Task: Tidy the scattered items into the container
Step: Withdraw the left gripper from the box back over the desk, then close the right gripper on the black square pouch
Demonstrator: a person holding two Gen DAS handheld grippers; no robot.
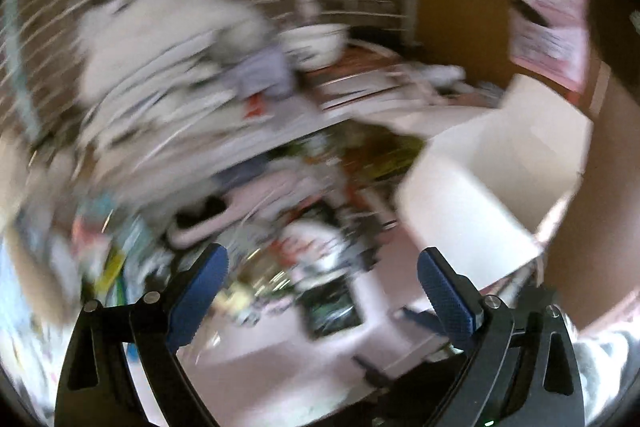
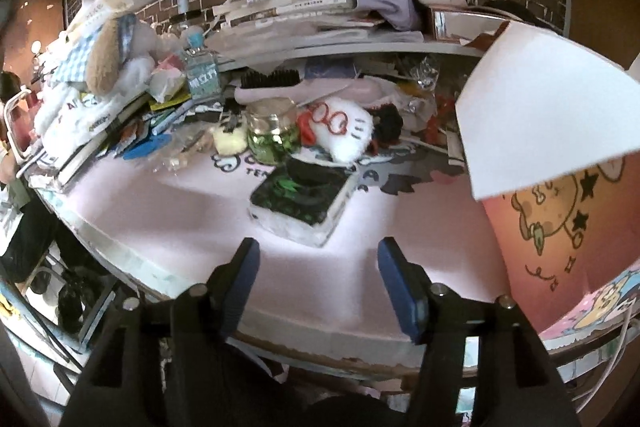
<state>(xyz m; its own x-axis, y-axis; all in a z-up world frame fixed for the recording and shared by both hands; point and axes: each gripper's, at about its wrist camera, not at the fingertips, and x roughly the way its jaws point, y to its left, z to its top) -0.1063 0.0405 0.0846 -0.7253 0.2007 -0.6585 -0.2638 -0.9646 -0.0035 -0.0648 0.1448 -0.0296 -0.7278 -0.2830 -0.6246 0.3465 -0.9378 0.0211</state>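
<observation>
Blue-padded and spread wide, the right tool (image 2: 318, 285) hangs empty over the near edge of the pink worktop (image 2: 192, 215), and the left tool (image 1: 322, 291) is likewise released with nothing between its pads, its view smeared by motion. No item is gripped yet, so the step in hand appears to be choosing and reaching for a first one. The sensible pick is the dark green-patterned box (image 2: 304, 203), lying just ahead of the right tool and slightly left of its centre line, apart from the denser clutter. It is flat and wide, so the tool should come in low, straddle a short edge and close firmly before lifting. Just behind it, touching or nearly so, sit a white plush with red glasses (image 2: 344, 131) and a glass jar (image 2: 272, 135); those can follow. The container (image 2: 560, 131), a white-flapped box with a cartoon print, stands at the right of the worktop, close beside the right tool, so each carry is short.
</observation>
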